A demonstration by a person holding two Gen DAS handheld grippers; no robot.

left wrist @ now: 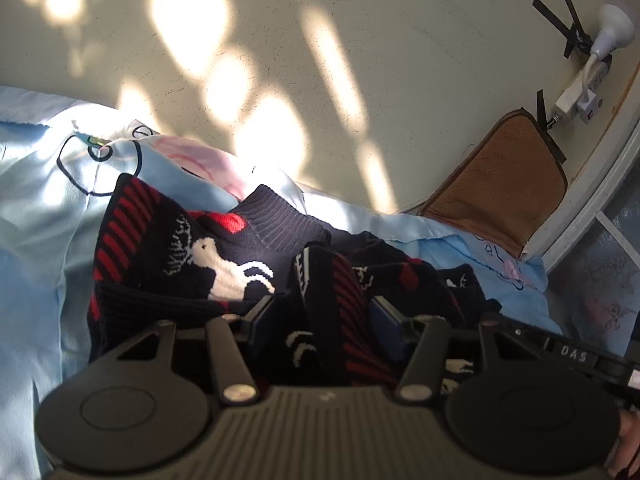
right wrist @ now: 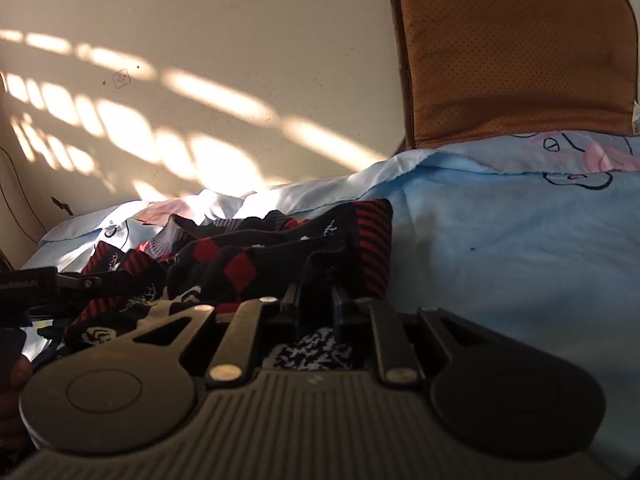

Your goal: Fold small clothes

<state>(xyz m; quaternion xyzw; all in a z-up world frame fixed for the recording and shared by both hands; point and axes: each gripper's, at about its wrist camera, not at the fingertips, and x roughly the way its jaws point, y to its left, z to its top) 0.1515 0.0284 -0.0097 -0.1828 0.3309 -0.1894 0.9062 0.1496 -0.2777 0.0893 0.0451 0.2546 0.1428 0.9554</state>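
A dark navy knitted sweater (left wrist: 224, 264) with red stripes and a white reindeer lies bunched on a light blue sheet (left wrist: 36, 220). My left gripper (left wrist: 322, 312) is closed on a raised fold of it, a red-striped ridge standing between the fingers. In the right wrist view the same sweater (right wrist: 240, 268) is heaped to the left, its red-striped cuff (right wrist: 372, 240) standing up. My right gripper (right wrist: 318, 296) has its jaws narrow, with dark knit running into the gap at the tips. The right gripper's body (left wrist: 560, 348) shows at the left view's right edge.
A brown padded cushion (right wrist: 516, 60) leans against the cream wall behind the sheet (right wrist: 500, 260). A white power strip with a plug-in lamp (left wrist: 576, 92) is taped to the wall. A window frame (left wrist: 592, 208) runs along the right. Sun stripes fall across the wall.
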